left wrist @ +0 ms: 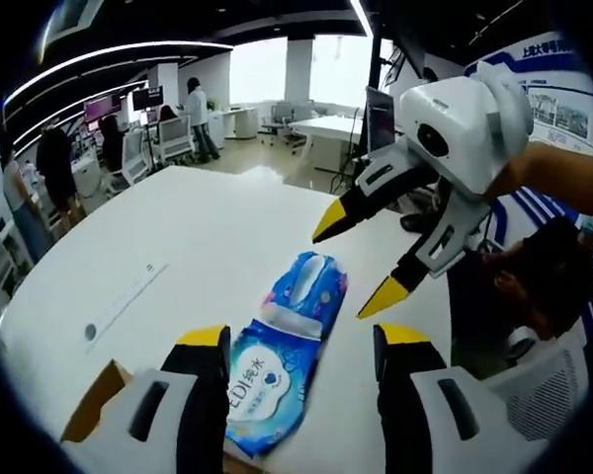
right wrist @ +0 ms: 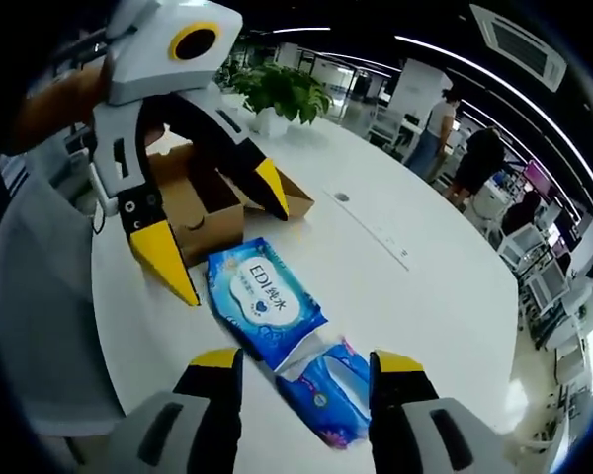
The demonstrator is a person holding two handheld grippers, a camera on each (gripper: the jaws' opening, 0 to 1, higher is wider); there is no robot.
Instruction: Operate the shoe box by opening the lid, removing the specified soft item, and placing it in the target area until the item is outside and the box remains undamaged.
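Observation:
Two soft wipes packs lie end to end on the white table (left wrist: 178, 247). A blue-and-white pack (left wrist: 269, 380) (right wrist: 262, 301) is nearest the brown cardboard shoe box (left wrist: 91, 403) (right wrist: 206, 202), which stands open. A blue patterned pack (left wrist: 313, 286) (right wrist: 326, 390) lies beyond it. My left gripper (left wrist: 301, 336) (right wrist: 227, 242) is open over the blue-and-white pack's box end, gripping nothing. My right gripper (right wrist: 306, 360) (left wrist: 356, 259) is open above the patterned pack, its yellow fingertips (left wrist: 331, 219) wide apart.
A potted plant (right wrist: 277, 94) stands behind the box. A grey cable strip (left wrist: 124, 296) runs along the table. People stand among desks and chairs (left wrist: 193, 114) far off. A seated person (left wrist: 534, 286) is at the table's edge by the right gripper.

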